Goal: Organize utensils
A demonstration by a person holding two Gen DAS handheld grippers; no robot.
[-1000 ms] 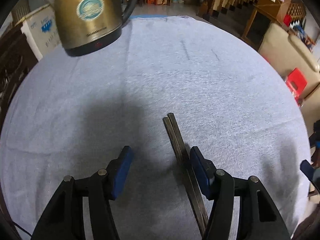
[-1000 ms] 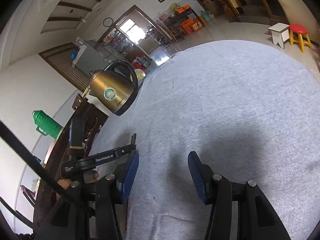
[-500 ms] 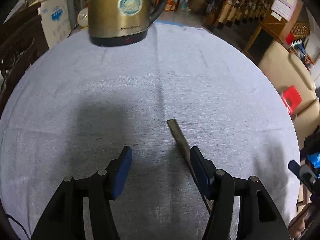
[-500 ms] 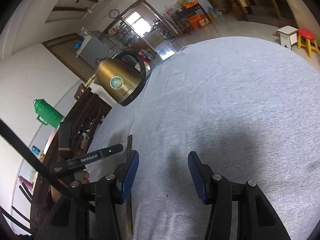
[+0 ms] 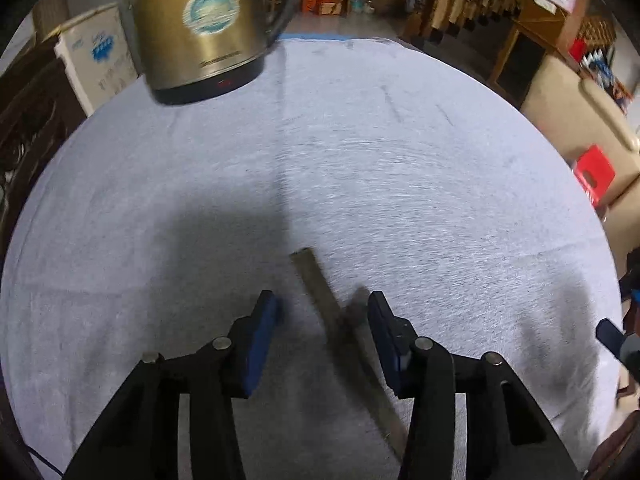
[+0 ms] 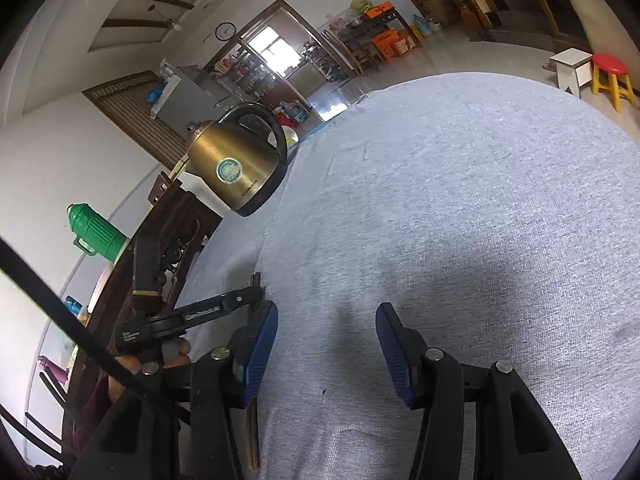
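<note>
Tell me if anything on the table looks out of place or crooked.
The chopsticks lie loose on the grey tablecloth, slanted diagonally between the open fingers of the left gripper, not gripped. The brass kettle stands upright at the far edge. Nothing looks spilled or damaged.

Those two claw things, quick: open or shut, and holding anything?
Left gripper: open, holding nothing; the chopsticks lie on the cloth between its fingers.
Right gripper: open, holding nothing.
</note>
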